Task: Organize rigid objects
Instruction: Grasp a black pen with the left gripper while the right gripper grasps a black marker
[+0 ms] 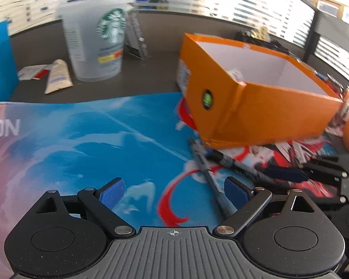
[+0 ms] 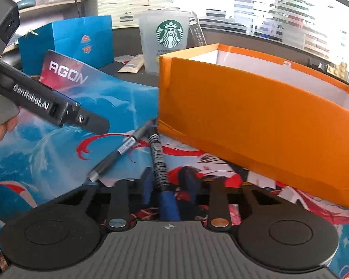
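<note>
Window blinds back a dark bench (image 1: 151,69) under a printed mat (image 2: 58,144). Low centre in the right view, the right tongs (image 2: 167,195) pinch a ribbed black pen (image 2: 157,155); a grey pen (image 2: 118,153) lies beside it. Left tongs (image 1: 174,191) gape empty. Behind both pens, the orange box (image 2: 256,125) looks empty, so sorting seems barely begun.

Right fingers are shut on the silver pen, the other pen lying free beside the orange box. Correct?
Not quite. The right wrist view shows the right gripper shut on the black ribbed pen. The silver pen is the one lying free on the mat, beside the orange box.
</note>
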{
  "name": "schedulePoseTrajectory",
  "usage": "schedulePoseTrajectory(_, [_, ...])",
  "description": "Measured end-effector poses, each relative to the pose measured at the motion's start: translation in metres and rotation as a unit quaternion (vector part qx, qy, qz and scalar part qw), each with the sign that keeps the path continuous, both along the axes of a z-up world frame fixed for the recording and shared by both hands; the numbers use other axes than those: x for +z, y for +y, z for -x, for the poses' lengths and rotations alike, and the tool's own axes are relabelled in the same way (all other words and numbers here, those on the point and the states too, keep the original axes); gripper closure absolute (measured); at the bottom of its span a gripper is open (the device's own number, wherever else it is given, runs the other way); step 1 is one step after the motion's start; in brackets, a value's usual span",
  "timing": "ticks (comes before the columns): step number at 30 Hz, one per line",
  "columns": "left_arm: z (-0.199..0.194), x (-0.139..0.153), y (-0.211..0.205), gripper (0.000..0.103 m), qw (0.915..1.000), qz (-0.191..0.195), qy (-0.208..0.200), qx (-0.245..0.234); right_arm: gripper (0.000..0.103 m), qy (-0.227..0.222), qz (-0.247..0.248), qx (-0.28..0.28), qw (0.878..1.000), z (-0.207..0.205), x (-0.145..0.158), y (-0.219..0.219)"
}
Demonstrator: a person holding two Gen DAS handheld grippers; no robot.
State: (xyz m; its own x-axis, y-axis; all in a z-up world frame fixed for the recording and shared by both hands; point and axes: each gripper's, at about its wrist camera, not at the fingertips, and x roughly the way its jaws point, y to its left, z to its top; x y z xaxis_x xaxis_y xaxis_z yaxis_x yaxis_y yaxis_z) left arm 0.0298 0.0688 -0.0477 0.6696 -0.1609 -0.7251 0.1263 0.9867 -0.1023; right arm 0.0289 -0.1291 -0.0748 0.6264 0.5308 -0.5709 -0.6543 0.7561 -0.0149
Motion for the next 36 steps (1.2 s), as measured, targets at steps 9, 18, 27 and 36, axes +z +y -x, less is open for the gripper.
schedulePoseTrajectory(9, [0.006,-0.012,-0.040,0.009,0.9985,-0.043,0.002,-0.034,0.085,-0.007,0.016,-0.013,1.000,0.008,0.000,-0.024])
schedulePoseTrajectory(18, [0.017,-0.021,-0.052,0.074,0.9960,-0.052,-0.053,-0.050,0.083,-0.014,0.013,-0.033,0.999,0.010,-0.001,-0.039])
schedulePoseTrajectory(27, [0.024,-0.019,-0.056,0.090,0.9952,-0.065,-0.056,-0.047,0.081,-0.026,0.032,-0.023,0.999,0.017,0.000,-0.029])
schedulePoseTrajectory(36, [0.028,-0.018,-0.049,0.091,0.9974,-0.040,-0.046,-0.038,0.091,-0.023,0.030,-0.008,0.999,0.011,0.000,-0.015])
